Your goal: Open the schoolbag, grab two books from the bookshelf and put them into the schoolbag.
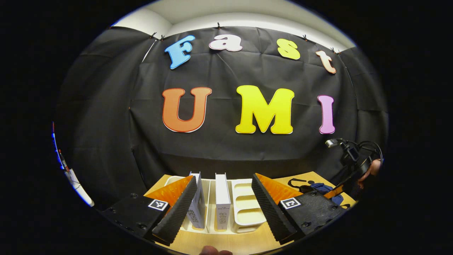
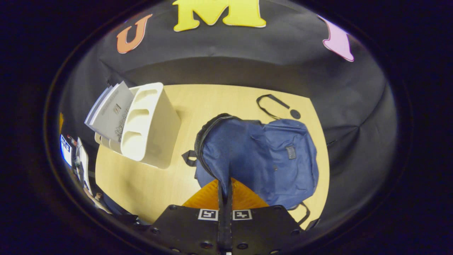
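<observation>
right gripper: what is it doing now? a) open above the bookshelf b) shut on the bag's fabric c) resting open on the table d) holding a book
b: in the right gripper view the right gripper has its fingers closed together with a fold of the blue bag pinched between them, while the books stand in the bookshelf off to the side.

Left gripper view: low, level, close before the bookshelf [image 1: 244, 205], facing the booth wall
Right gripper view: high, tilted down, close over the schoolbag [image 2: 262, 159] at frame centre
Shared: bookshelf [image 2: 148, 124], schoolbag [image 1: 324, 189], wooden table [image 1: 226, 242]
</observation>
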Demonstrator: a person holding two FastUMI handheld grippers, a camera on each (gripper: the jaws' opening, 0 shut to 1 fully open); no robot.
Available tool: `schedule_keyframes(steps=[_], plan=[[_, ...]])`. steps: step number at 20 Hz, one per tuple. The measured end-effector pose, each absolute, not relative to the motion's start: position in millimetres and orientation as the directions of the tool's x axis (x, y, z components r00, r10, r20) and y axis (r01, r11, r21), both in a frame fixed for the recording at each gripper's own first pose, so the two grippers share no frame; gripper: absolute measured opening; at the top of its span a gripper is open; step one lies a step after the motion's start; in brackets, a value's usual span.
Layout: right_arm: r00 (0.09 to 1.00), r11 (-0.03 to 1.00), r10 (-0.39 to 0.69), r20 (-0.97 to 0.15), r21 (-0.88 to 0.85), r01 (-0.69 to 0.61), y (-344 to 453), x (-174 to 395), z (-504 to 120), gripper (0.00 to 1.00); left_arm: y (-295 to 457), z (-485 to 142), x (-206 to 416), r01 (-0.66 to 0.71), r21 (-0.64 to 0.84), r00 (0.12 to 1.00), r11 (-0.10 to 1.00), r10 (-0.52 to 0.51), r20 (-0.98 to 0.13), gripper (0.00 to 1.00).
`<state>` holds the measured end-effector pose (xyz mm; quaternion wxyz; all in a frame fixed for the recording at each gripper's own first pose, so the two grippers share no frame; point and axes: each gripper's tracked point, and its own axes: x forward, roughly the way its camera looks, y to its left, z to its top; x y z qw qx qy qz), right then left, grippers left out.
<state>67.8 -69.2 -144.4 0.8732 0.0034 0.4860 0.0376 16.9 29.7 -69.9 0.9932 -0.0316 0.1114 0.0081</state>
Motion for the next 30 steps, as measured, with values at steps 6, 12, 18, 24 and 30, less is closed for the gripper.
schedule_keyframes(steps=[6, 12, 18, 24, 30], plan=[[0.564, 0.999, 0.044, -0.824, 0.053, 0.000, -147, 67, -105, 0.00, 20, -70, 34, -0.005, -0.064, 0.957, 0.998, -0.014, -0.289, 0.99], [0.589, 0.997, 0.058, -0.806, 0.075, 0.004, -183, 75, -93, 0.00, 19, -72, 51, 0.041, -0.013, 0.918, 0.999, -0.043, -0.395, 0.99], [0.588, 0.990, 0.118, -0.800, 0.139, -0.009, -191, 74, -95, 0.00, 20, -88, 81, 0.074, -0.015, 0.842, 0.997, -0.071, -0.536, 0.99], [0.585, 0.979, 0.163, -0.795, 0.203, 0.002, -195, 74, -100, 0.00, 28, -150, 97, 0.088, -0.104, 0.593, 0.991, -0.136, -0.794, 0.99], [0.576, 0.974, 0.182, -0.797, 0.226, 0.005, -193, 71, -114, 0.00, 33, -181, 112, 0.086, -0.123, 0.365, 0.989, -0.146, -0.919, 1.00]])
